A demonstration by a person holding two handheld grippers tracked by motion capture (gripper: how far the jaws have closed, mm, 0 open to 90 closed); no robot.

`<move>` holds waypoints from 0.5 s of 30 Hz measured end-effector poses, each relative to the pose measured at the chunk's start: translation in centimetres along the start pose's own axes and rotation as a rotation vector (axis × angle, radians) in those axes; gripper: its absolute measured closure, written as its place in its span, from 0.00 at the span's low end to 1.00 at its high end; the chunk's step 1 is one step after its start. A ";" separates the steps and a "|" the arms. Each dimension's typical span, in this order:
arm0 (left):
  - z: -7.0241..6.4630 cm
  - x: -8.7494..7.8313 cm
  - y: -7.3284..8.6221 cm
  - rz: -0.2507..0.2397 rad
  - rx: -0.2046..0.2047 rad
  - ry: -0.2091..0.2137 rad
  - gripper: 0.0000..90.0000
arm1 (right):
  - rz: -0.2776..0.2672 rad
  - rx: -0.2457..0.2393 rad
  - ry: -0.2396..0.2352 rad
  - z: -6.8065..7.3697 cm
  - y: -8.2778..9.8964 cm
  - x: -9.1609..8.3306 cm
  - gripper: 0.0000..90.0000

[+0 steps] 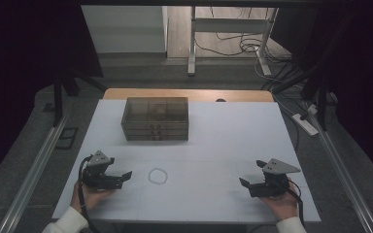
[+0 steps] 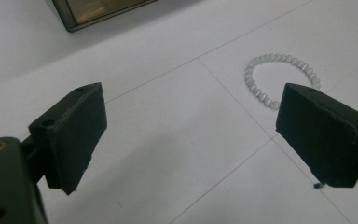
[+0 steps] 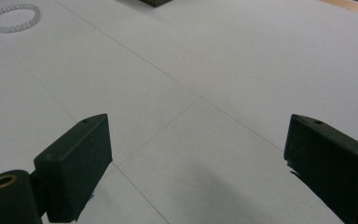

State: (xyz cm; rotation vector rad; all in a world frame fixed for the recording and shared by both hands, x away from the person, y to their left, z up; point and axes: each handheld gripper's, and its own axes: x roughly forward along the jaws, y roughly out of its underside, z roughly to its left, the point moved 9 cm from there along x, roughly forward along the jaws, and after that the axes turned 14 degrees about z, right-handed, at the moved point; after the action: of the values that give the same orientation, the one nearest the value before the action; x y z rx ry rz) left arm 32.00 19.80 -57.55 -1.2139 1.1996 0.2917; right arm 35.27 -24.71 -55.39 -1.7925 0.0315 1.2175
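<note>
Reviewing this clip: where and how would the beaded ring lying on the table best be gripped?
The bead bracelet lies flat on the white table, so come from above and pinch one stretch of its band, one jaw inside the loop, one outside. The left gripper is nearer and open; the side facing it looks easiest.

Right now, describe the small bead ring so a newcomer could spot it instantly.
On the white table, look in front of the smoky translucent drawer box, toward the person. The pale beaded bracelet lies flat between the two black grippers, nearer the left gripper; it is the one loose ring-shaped thing there.
</note>
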 end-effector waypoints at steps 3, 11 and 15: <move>-0.1 0.1 -0.1 0.000 0.001 0.003 0.10 | -0.003 0.005 0.002 -0.1 0.1 0.0 0.08; -0.4 0.1 -0.1 0.004 0.004 0.016 0.10 | -0.007 0.019 0.006 -0.5 0.2 0.0 0.09; -0.4 0.1 -0.1 0.006 0.002 0.018 0.11 | 0.003 0.020 0.001 -0.5 0.3 0.2 0.09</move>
State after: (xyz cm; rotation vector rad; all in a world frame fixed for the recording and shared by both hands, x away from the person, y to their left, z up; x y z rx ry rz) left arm 31.88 19.43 -57.53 -1.2138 1.2195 0.2849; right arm 35.57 -25.16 -55.66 -1.7764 0.0467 1.2150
